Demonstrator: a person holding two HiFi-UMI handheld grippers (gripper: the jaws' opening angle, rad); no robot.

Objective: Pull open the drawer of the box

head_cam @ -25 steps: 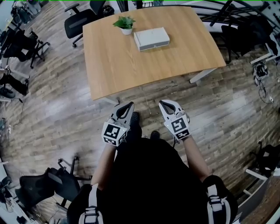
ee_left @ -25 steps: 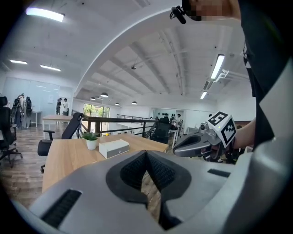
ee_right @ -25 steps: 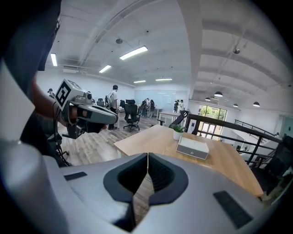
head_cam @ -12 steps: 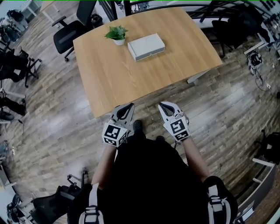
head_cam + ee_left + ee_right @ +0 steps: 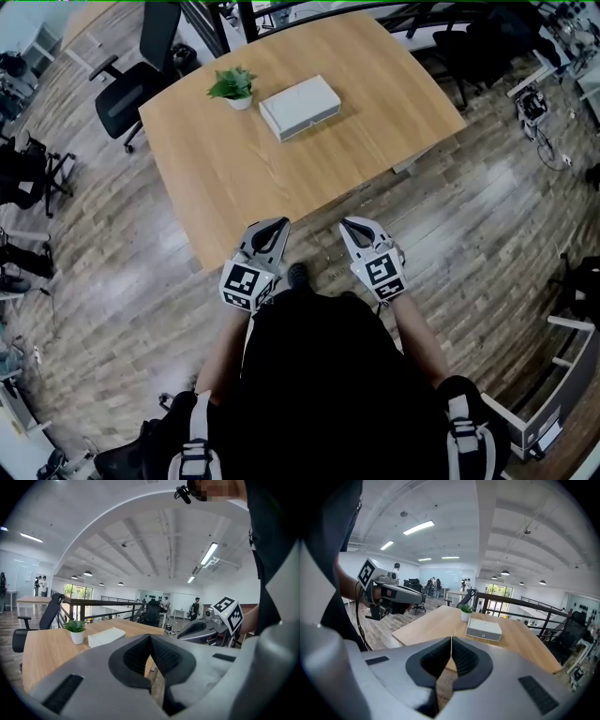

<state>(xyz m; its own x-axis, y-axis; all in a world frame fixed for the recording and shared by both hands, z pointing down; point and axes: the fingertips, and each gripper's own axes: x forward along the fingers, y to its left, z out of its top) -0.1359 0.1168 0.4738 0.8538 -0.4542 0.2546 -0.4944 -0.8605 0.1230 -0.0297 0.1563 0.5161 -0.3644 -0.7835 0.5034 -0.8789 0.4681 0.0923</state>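
Zero progress: the box (image 5: 299, 107) sits on the counter (image 5: 281, 178) beside a potted plant (image 5: 232, 86), drawer apparently shut. Left claw (image 5: 278, 223) and right claw (image 5: 349, 223) are both closed and empty, at the counter's near edge, well apart from the box. Approach, grip and pull all left.

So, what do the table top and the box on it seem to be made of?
The table top: probably wood or wood laminate, going by its light brown colour, faint grain lines and matte surface. The box: smooth, pale grey, matte, with crisp edges; plastic or painted metal, I cannot tell which.
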